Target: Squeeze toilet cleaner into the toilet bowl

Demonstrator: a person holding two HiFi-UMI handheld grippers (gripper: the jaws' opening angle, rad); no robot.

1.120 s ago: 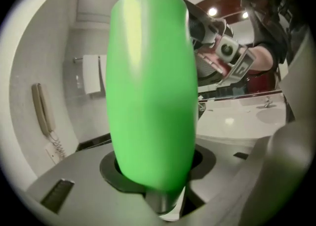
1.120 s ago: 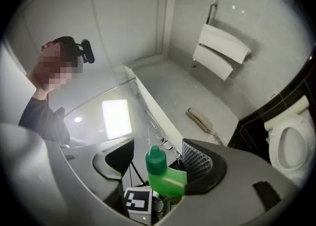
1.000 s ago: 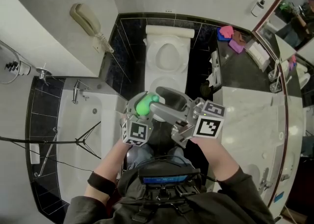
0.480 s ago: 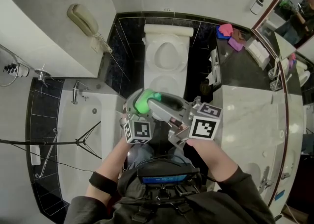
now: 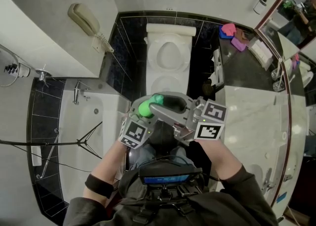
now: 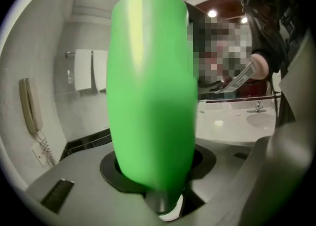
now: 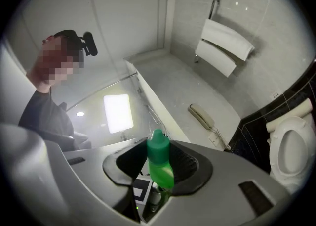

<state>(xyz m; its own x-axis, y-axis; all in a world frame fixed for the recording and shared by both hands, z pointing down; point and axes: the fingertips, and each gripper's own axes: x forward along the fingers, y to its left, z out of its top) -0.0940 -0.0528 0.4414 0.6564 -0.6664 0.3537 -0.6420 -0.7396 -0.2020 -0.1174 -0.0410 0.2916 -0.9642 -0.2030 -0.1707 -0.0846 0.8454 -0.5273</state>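
Green bottle [image 5: 145,107] clamped by its body in left claw [image 6: 157,168]; right claw [image 7: 159,163], its jaws having just been closing, pinches the bottle's capped top.

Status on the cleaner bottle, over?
Left gripper shut on green bottle. Right gripper just closed on its cap. Bottle held short of toilet bowl. Nothing in the way.

The toilet [image 5: 168,57] lies ahead down an open passage, hemmed by bathtub [image 5: 84,136] left and counter [image 5: 247,116] right.
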